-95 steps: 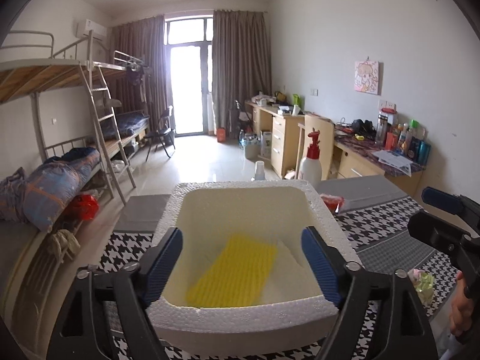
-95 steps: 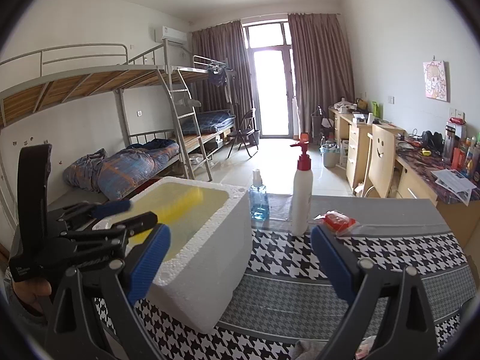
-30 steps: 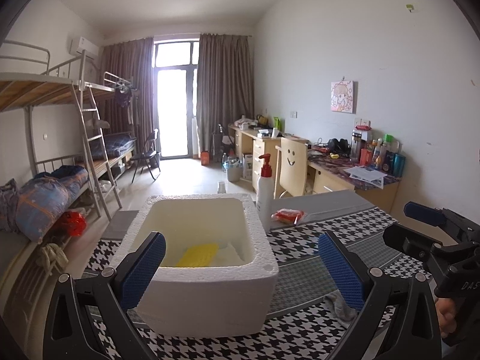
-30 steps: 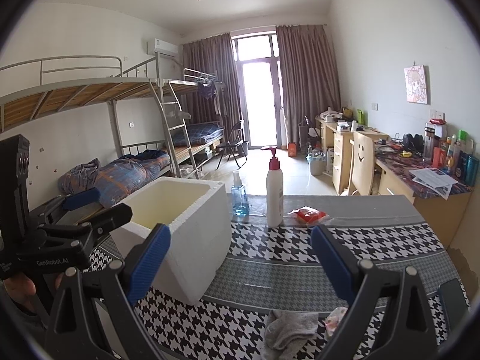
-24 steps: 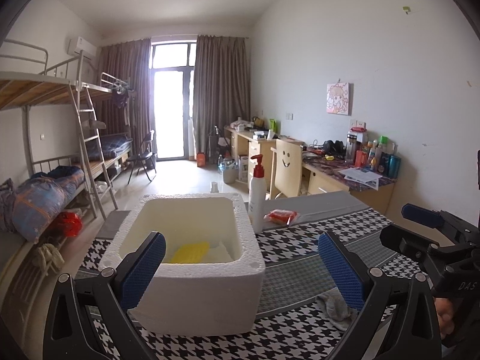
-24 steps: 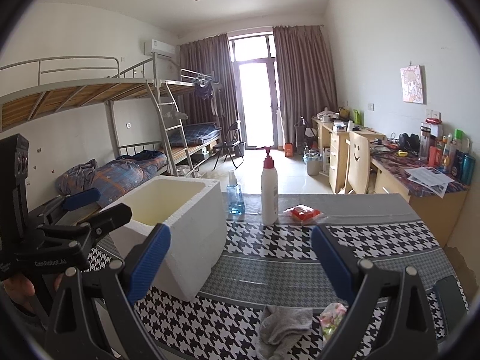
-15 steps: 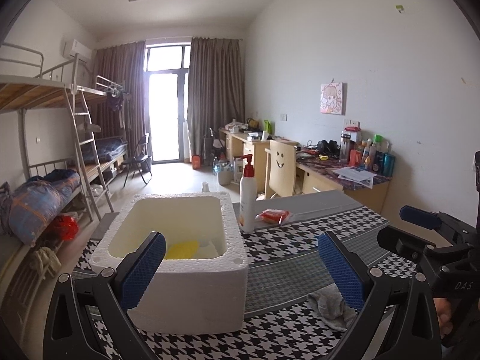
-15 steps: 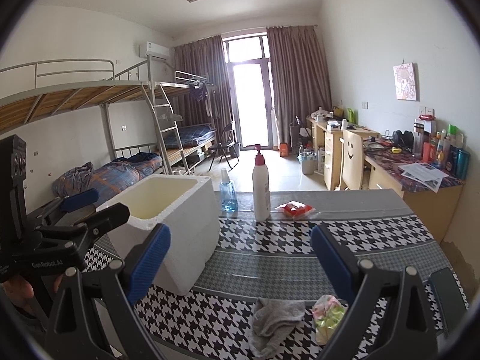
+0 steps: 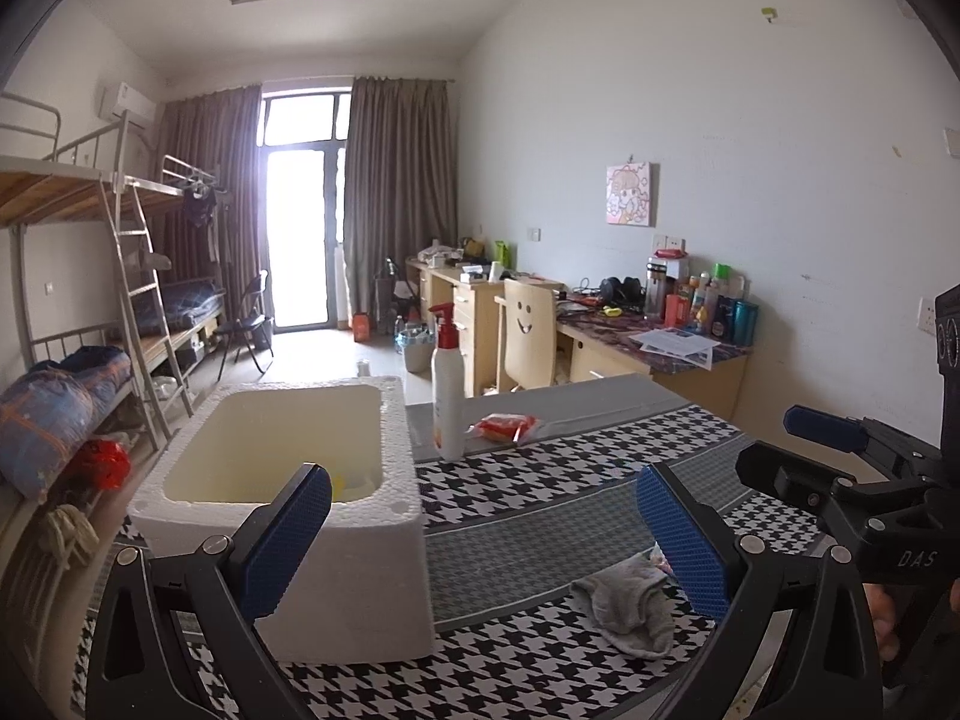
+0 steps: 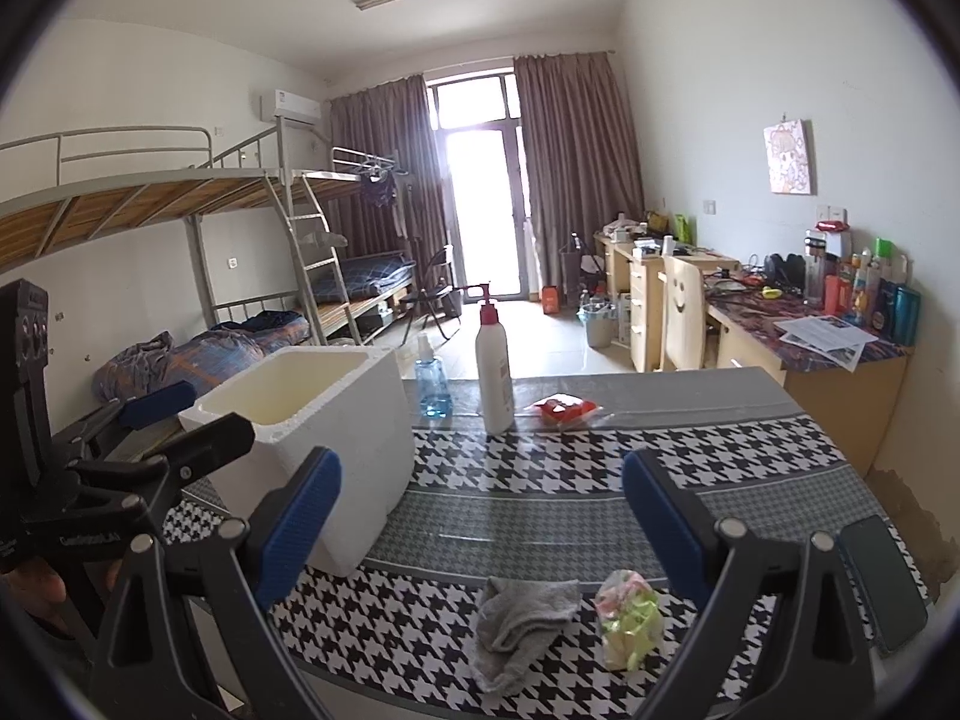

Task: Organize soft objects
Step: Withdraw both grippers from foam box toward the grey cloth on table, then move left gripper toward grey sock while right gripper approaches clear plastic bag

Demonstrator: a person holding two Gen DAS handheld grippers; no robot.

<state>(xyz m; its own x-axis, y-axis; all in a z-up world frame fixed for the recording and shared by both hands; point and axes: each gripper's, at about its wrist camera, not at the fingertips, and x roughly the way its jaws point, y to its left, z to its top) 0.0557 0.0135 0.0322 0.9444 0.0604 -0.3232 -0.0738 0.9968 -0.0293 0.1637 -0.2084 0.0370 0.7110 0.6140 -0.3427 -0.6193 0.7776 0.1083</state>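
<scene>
A white foam box [image 9: 288,498] [image 10: 324,420] stands on the left of the houndstooth tablecloth, with a yellow cloth [image 9: 339,483] just showing inside. A crumpled grey cloth [image 9: 630,606] [image 10: 516,615] lies near the front edge. A pale green and pink soft item [image 10: 627,615] lies to its right. My left gripper [image 9: 480,534] is open and empty, held back above the front of the table, box to its left. My right gripper [image 10: 480,516] is open and empty above the two soft items.
A white pump bottle [image 9: 447,396] [image 10: 493,366], a blue spray bottle [image 10: 433,378] and a red packet [image 9: 504,426] [image 10: 561,408] stand at the table's far side. A dark phone [image 10: 882,582] lies at the front right. Bunk beds are left, desks right.
Both grippers have drawn back and up from the box. The grey cloth and the green item have come into view near the front edge. Both stay open.
</scene>
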